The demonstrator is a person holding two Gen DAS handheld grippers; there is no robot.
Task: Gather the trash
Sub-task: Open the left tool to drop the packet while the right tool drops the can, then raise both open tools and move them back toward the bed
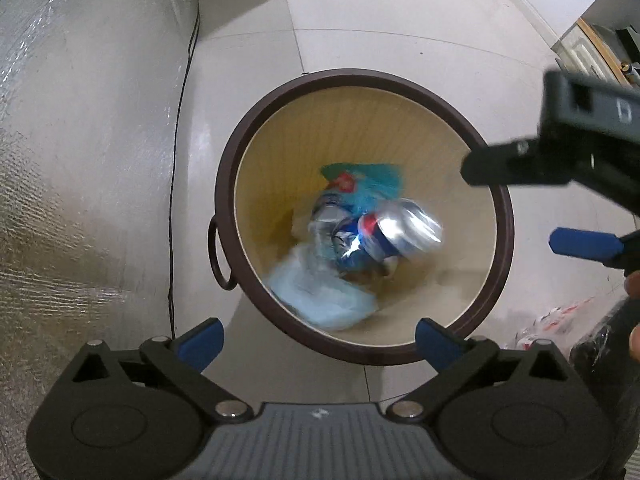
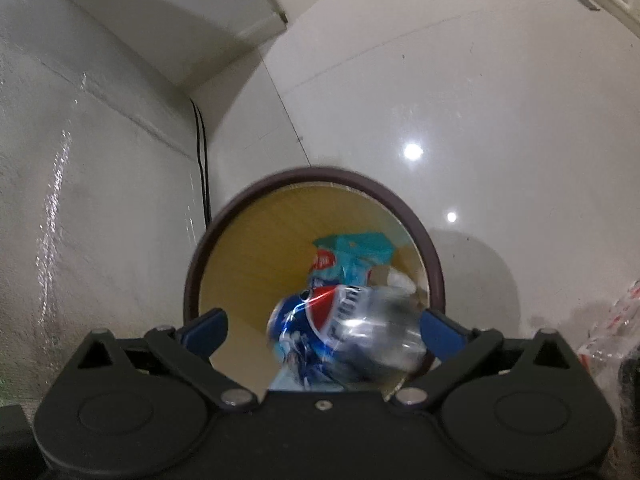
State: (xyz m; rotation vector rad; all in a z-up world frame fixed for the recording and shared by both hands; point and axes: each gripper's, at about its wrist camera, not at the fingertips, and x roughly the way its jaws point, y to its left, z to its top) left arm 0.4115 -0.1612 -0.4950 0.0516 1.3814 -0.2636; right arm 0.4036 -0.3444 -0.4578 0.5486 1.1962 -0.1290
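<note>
While both grippers hang over the brown-rimmed bin (image 1: 505, 216), their jaws spread apart and holding nothing, a blurred blue soda can (image 2: 344, 332) sits inside its mouth, seemingly just let go by the right gripper (image 2: 322, 330). Teal wrappers (image 1: 360, 178) lie below at twelve o'clock of the can. The left gripper (image 1: 318, 338) waits at the bin's six o'clock edge

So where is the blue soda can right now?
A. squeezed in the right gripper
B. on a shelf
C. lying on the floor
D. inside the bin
D: the can shows blurred inside the bin above the other trash, and the right gripper is open, holding nothing.
</note>
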